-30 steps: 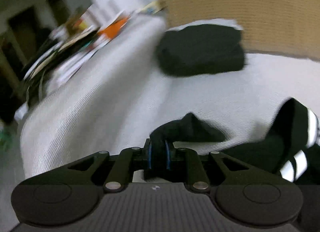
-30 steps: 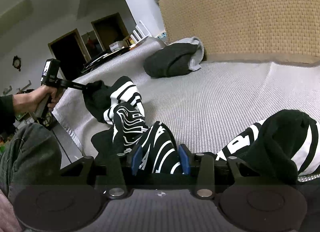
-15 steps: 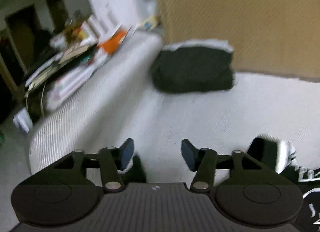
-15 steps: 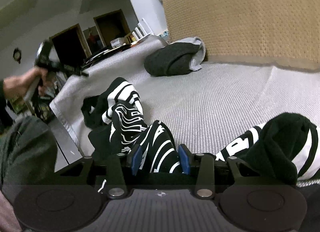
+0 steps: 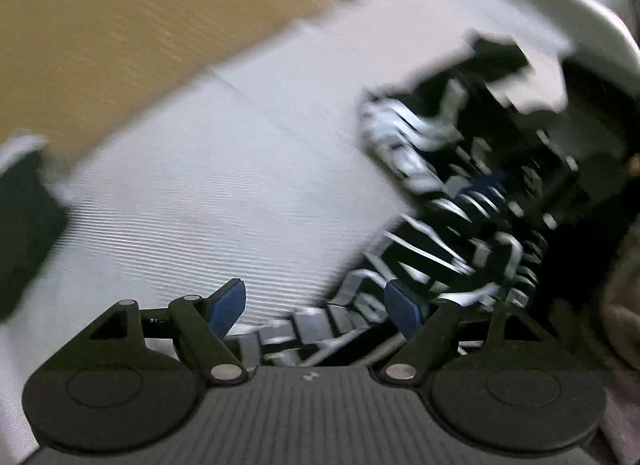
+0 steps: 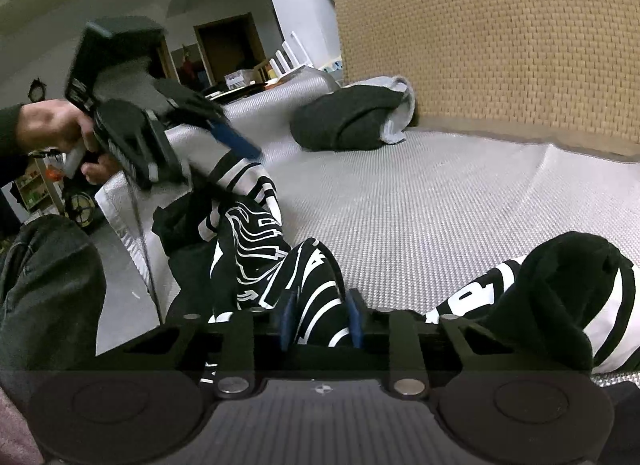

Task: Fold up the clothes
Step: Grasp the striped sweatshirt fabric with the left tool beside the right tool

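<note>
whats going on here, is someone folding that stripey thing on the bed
Yes, a person is working a black-and-white patterned garment on a grey bedspread using handheld tongs. The right tongs are shut on a bunched part of it. The left tongs are open, hovering over another part of the same garment without gripping. It lies crumpled, not yet folded. A dark folded bundle sits near the woven headboard.

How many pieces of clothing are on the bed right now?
2: the black-and-white striped garment across the near edge, pinched by the right tool, and a dark folded garment by the wicker headboard. More may be hidden.
</note>
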Action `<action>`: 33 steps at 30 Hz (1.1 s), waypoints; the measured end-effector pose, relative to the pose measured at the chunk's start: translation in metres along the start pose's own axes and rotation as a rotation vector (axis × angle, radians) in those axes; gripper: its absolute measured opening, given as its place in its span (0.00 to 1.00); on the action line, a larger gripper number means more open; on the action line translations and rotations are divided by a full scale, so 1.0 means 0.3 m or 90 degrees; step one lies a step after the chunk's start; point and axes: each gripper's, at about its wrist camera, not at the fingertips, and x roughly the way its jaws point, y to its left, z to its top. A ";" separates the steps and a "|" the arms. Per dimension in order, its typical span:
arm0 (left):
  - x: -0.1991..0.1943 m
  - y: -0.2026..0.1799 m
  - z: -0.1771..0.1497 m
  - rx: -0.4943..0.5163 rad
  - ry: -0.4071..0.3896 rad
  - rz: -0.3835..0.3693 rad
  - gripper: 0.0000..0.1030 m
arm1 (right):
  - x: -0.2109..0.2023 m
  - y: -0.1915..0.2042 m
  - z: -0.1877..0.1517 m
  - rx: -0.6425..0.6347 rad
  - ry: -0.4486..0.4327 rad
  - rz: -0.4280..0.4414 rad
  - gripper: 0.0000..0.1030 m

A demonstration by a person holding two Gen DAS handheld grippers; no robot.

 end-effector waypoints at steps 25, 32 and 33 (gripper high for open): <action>0.062 -0.068 -0.033 -0.040 -0.128 -0.028 0.03 | -0.032 0.016 0.046 -0.020 -0.051 -0.022 0.08; -0.005 -0.065 -0.009 -0.069 -0.181 0.004 0.03 | -0.042 0.011 0.125 -0.016 -0.067 -0.047 0.07; -0.015 -0.067 -0.009 -0.070 -0.186 0.003 0.03 | -0.047 0.014 0.137 -0.021 -0.069 -0.047 0.07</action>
